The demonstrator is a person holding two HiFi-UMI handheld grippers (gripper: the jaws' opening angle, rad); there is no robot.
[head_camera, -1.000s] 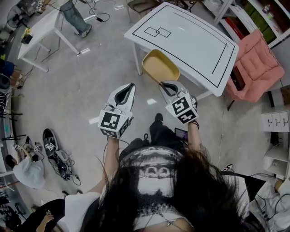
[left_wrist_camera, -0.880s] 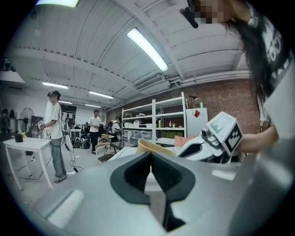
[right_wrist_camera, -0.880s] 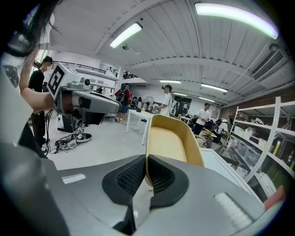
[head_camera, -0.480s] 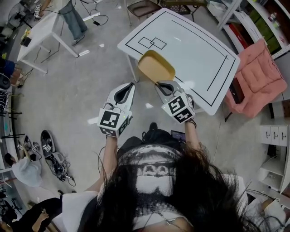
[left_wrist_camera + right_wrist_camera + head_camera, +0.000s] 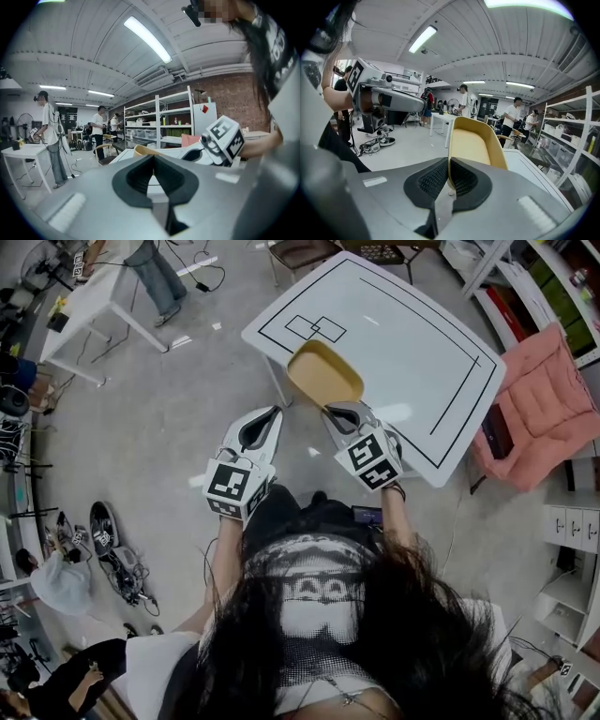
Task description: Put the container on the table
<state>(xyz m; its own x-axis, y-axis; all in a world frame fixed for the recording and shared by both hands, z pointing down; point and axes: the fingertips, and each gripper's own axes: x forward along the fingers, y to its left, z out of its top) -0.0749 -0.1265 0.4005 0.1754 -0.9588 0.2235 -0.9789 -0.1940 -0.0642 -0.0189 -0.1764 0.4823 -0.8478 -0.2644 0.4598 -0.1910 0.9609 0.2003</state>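
Observation:
A shallow yellow container (image 5: 324, 374) hangs in the air over the near corner of the white table (image 5: 412, 343). My right gripper (image 5: 339, 412) is shut on its near rim. In the right gripper view the container (image 5: 474, 144) rises from between the jaws, its rim pinched by the black pads. My left gripper (image 5: 260, 427) floats to the left of the table, shut with nothing in it. In the left gripper view the jaws (image 5: 153, 176) meet, and the container's rim (image 5: 140, 151) shows beyond them beside the right gripper's marker cube (image 5: 224, 139).
The table carries black outlines, among them small rectangles (image 5: 316, 329) at its far left. A pink padded chair (image 5: 539, 395) stands to the right. Shelving (image 5: 553, 277) runs along the far right. Another white table (image 5: 89, 296) and people stand at the left. Cables and shoes (image 5: 108, 549) lie on the floor.
The table has come closer as the person walked up. The container, earlier before the table's edge, now hangs over its near corner. Both grippers keep their state.

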